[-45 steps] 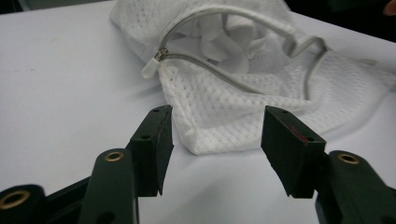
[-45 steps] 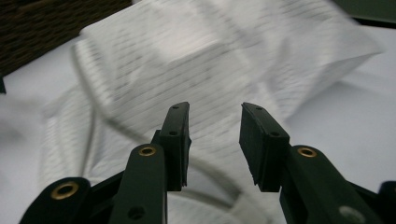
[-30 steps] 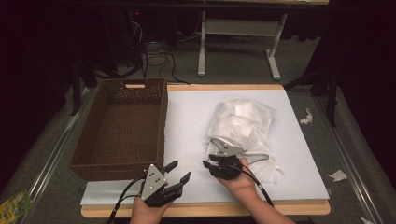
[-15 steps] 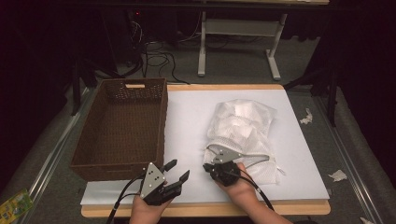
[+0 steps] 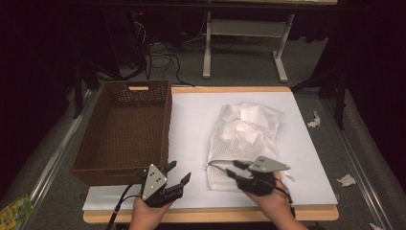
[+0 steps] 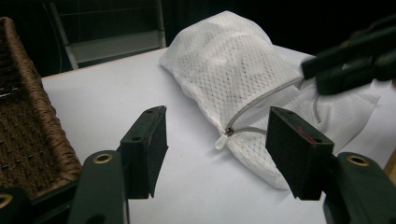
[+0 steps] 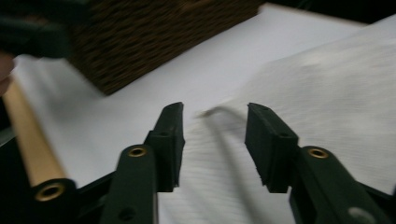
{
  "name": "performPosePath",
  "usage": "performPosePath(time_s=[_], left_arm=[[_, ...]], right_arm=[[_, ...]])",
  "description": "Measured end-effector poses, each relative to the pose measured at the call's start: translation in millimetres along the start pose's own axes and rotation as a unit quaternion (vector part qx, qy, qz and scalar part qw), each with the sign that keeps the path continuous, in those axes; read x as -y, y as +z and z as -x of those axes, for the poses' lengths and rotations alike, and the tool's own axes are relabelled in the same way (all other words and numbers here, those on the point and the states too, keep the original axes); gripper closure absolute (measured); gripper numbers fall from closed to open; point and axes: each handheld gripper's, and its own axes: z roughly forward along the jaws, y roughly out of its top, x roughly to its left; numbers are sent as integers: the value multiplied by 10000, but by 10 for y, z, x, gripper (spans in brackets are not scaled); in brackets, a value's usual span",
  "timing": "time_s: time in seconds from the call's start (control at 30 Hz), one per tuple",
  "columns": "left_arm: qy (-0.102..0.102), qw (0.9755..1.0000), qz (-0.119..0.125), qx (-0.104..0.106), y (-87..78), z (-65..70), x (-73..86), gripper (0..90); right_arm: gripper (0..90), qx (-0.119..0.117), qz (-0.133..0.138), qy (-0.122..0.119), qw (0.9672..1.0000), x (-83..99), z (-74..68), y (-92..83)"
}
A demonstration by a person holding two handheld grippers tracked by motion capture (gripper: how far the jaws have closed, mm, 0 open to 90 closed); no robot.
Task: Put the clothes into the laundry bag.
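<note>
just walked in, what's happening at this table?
A person holds a gripper in each hand at the near edge of a white mat. The right gripper is over the zipper end of a white mesh bag; its jaws have just been opening, and nothing is pinched between them. The bag's zipper looks partly open. The left gripper waits open beside it, near a wicker basket with nothing visible inside.

**Around the white board**

A brown wicker basket (image 5: 123,132) sits on the left of the white board (image 5: 191,120), open and empty. A white stand (image 5: 242,45) and dark cables (image 5: 160,57) lie at top centre. Paper scraps (image 5: 313,120) dot the right side. At bottom left, perhaps a green packet (image 5: 14,211).
</note>
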Motion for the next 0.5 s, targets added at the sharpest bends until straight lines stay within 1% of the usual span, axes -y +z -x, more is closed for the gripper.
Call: performPosePath(time_s=[0.03,0.07,0.1,0.13,0.17,0.2,0.23,0.27,0.3,0.33,0.37,0.4,0.47,0.5], left_arm=[[16,10000,15,-2,5,1,0,373],[38,10000,8,-5,6,2,-3,354],[39,10000,25,-22,12,4,-5,339],[45,10000,42,-38,19,5,-7,314],[47,10000,58,-53,28,4,-8,288],[64,9999,49,-69,39,1,-8,254],[77,9999,49,-119,60,1,-8,197],[134,9998,64,-165,70,12,-10,154],[233,9996,45,-176,82,24,-14,138],[298,9994,16,-164,96,33,-17,108],[327,9994,-60,-139,114,44,-29,84],[309,9994,-60,-124,119,53,-34,61],[295,9995,-53,-88,111,70,-39,58],[299,9995,-58,-63,105,78,-43,58]], right_arm=[[527,125,94,41,9999,3,80,-75],[478,389,225,55,9990,23,217,-203],[432,569,354,76,9977,54,331,-306],[377,735,428,138,9963,94,446,-409],[324,908,452,184,9947,141,550,-503],[242,1103,454,198,9927,193,641,-582],[177,1296,400,243,9905,241,719,-649],[141,1372,372,321,9893,277,790,-704],[113,1436,354,464,9879,295,839,-743],[106,1465,360,553,9870,298,869,-766],[106,1484,378,574,9865,293,879,-776],[108,1487,458,557,9862,279,880,-789],[117,1471,586,535,9859,255,861,-807],[119,1470,606,514,9859,253,857,-810]])
